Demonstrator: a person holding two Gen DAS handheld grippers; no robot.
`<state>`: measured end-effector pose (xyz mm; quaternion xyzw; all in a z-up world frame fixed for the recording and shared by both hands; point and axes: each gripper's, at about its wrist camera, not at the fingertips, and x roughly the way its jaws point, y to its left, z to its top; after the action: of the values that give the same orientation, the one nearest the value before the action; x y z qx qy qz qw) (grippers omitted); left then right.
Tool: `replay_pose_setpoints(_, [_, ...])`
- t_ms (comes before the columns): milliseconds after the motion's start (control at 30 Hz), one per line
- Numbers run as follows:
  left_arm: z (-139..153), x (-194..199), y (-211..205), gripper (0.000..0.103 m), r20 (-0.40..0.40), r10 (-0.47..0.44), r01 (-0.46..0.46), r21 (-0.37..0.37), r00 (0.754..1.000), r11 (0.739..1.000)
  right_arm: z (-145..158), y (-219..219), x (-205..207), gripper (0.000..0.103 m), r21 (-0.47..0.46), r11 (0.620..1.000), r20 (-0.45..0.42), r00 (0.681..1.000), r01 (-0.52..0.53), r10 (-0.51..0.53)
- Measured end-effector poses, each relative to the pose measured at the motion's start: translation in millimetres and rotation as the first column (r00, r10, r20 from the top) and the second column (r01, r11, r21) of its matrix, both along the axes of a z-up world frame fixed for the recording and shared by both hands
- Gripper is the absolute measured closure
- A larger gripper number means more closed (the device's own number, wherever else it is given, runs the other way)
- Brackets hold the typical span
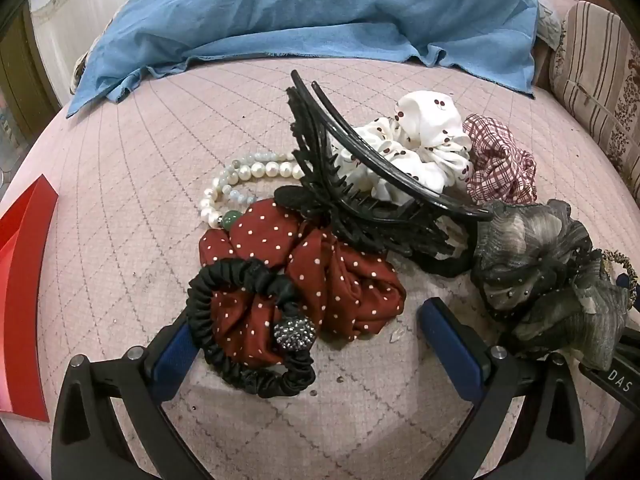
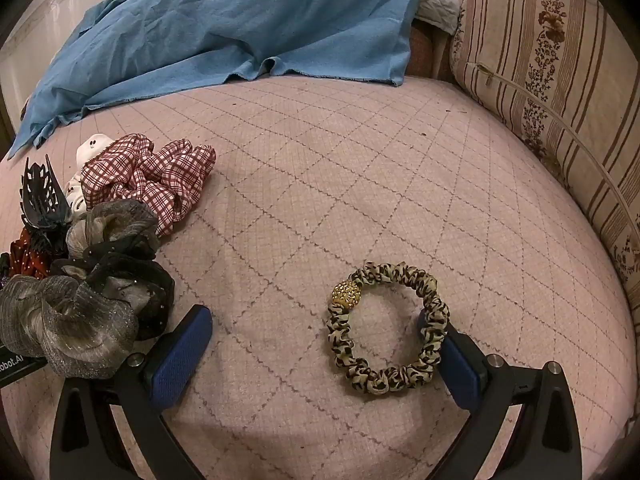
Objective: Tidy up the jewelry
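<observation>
**pinkquilt_42:** Left wrist view has the left gripper [image 1: 308, 328] tipped steeply down over the pile on the pink quilted bed [image 1: 140, 184], jaws spread as wide as they go and clamping nothing. The black ruffled hair tie [image 1: 224, 300] with its sparkly bead lies right against the left finger's blue pad [image 1: 176, 354], draped over the red polka-dot scrunchie [image 1: 320, 276]. Right pad sits on bare quilt just beside the grey gauzy scrunchie [image 1: 540, 264].

**beadbox:** What else is in the heap?

**pinkquilt_42:** Big black claw clip [image 1: 360, 200] on top in the middle, pearl bracelet [image 1: 240, 180] with a green bead peeking out behind the red one, white cherry-print scrunchie [image 1: 416, 156] and a plaid scrunchie [image 1: 500, 164] further back. Red box edge [image 1: 20, 264] off to the left, rumpled blue cloth [image 1: 304, 12] at the far end of the bed.

**beadbox:** And the other hand?

**pinkquilt_42:** Right gripper [image 2: 316, 340] is angled down about the same, also wide open and empty. The leopard-print hair tie [image 2: 388, 328] with a gold bead lies flat on the quilt, well apart from the pile, its right side looped over the tip of the right finger [image 2: 460, 364]. Can't tell if the tip actually touches it. Striped floral cushion [image 2: 560, 60] on the right.
</observation>
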<state>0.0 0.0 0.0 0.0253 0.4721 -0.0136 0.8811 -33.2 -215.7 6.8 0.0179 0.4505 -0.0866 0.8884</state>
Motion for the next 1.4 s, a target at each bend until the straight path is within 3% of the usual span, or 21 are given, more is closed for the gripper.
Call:
replay_pose_setpoints(567, [0,0,0,0.0,-0.004,-0.001,0.001,-0.001,1.0,1.0,4,4,0,0.0,-0.014,1.0,0.0,1.0,0.005,-0.005])
replay_pose_setpoints(767, [1,-2,0,0.0,-0.045,-0.055,0.056,0.015,0.997,0.998,1,2,-3,0.0,0.002,1.0,0.003,1.0,0.005,-0.005])
replay_pose_setpoints(867, [9,-15,6,0.0,-0.054,-0.064,0.063,-0.017,0.997,0.998,0,1,-1,0.0,0.001,1.0,-0.001,1.0,0.004,-0.004])
replay_pose_setpoints(1100, [47,-65,32,0.0,0.058,-0.047,0.047,0.005,0.997,0.999,3,-6,-8,0.0,0.072,0.996,-0.039,0.998,-0.046,0.049])
replay_pose_setpoints(1233, [65,-87,46,0.0,0.09,-0.04,0.042,-0.025,0.995,0.999,4,2,-19,0.0,0.052,0.999,-0.051,0.999,-0.006,0.009])
replay_pose_setpoints(1300, [74,-102,51,0.0,0.112,-0.046,0.048,-0.014,0.993,0.999,7,11,-27,0.0,0.014,1.0,-0.063,0.998,-0.011,0.012])
replay_pose_setpoints(1400, [87,-123,56,0.0,0.16,-0.058,0.057,0.01,0.985,0.998,18,16,-41,0.0,0.038,0.999,-0.058,0.998,-0.002,0.004])
